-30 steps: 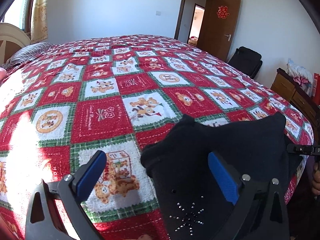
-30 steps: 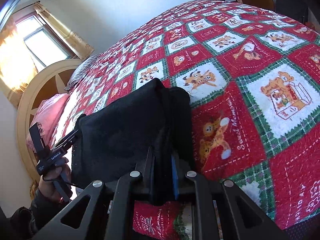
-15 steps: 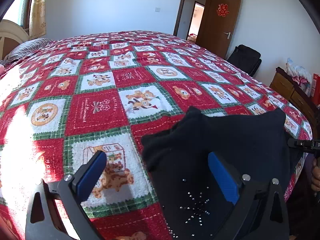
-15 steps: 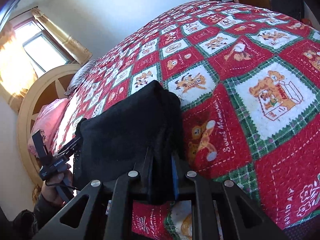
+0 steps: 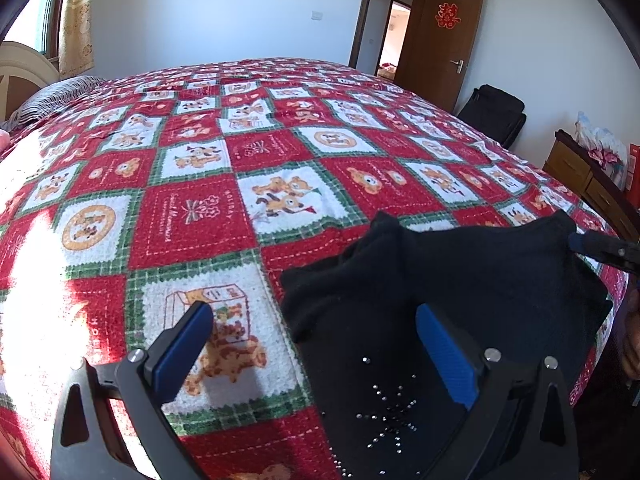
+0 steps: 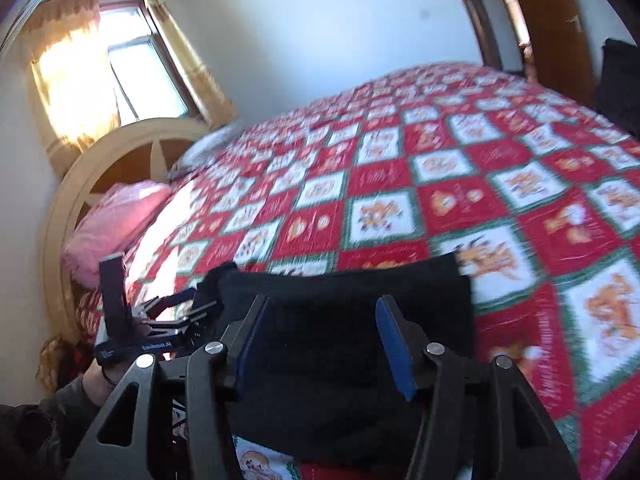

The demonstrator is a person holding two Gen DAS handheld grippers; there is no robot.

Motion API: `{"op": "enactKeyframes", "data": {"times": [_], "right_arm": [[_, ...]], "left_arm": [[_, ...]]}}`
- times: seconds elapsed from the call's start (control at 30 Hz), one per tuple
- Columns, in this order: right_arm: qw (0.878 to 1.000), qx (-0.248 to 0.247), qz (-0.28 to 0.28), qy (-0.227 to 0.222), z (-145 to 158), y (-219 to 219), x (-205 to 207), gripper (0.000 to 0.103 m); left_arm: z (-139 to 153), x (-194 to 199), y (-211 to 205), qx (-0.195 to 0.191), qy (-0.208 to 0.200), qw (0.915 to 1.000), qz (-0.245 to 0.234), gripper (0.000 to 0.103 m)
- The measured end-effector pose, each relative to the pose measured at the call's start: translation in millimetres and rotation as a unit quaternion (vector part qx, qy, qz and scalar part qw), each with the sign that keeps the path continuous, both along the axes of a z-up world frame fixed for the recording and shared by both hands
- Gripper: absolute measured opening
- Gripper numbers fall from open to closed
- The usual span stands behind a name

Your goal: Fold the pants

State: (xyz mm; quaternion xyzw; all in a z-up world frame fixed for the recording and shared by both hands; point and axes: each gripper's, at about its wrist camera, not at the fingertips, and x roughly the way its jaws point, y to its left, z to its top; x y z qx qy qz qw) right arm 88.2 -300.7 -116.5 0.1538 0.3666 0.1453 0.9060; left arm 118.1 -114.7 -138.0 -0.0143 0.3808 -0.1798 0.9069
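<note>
The black pants (image 5: pixel 472 276) lie folded into a thick pad near the bed's front edge, with a rhinestone star (image 5: pixel 390 420) on the near part. My left gripper (image 5: pixel 316 340) stands open over the pad's left edge, one blue pad above the quilt and the other above the cloth. In the right wrist view my right gripper (image 6: pixel 322 338) is opening, its pads clear of the pants (image 6: pixel 344 320) that lie beneath and between them. The left gripper (image 6: pixel 192 302) shows at the pants' far left corner there, held by a hand.
A red, white and green bear-print quilt (image 5: pixel 280 184) covers the whole bed. A pink pillow (image 6: pixel 116 220) and a curved headboard (image 6: pixel 80 184) are at the head end. A black bag (image 5: pixel 496 114) and a wooden dresser (image 5: pixel 576 176) stand past the bed's right side.
The right gripper let go of the pants' folded edge, spread its jaws, drew back and rolled, leaving the cloth flat. The left gripper kept its place, still open.
</note>
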Motion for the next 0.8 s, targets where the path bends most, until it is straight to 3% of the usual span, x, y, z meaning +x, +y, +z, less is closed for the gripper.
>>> {"op": "enactKeyframes", "data": {"times": [0.1, 0.2, 0.33, 0.47, 0.6, 0.67, 0.8], "right_arm": [[0.999, 0.009, -0.017, 0.040, -23, -13, 21, 0.056], [0.999, 0.018, -0.012, 0.039, -20, -18, 17, 0.055], [0.999, 0.020, -0.028, 0.033, -12, -25, -3, 0.056], [0.999, -0.016, -0.024, 0.013, 7, -24, -42, 0.056], [0.999, -0.026, 0.018, 0.029, 1, -16, -72, 0.056], [0.998, -0.040, 0.017, 0.049, -13, -16, -73, 0.056], [0.996, -0.058, 0.025, 0.061, -24, -15, -70, 0.056]], "left_arm": [[0, 0, -1, -0.002, -0.001, 1.0000, -0.005, 0.103], [3, -2, -2, 0.000, -0.001, 1.0000, -0.002, 0.103], [15, -19, -2, 0.005, -0.014, 0.9999, -0.008, 0.103], [23, -45, -8, 0.014, -0.037, 0.9989, -0.026, 0.103], [14, -58, -27, 0.028, -0.033, 0.9973, -0.059, 0.103], [4, -56, -37, 0.049, -0.023, 0.9963, -0.066, 0.103], [-8, -57, -38, 0.045, -0.010, 0.9965, -0.070, 0.103]]}}
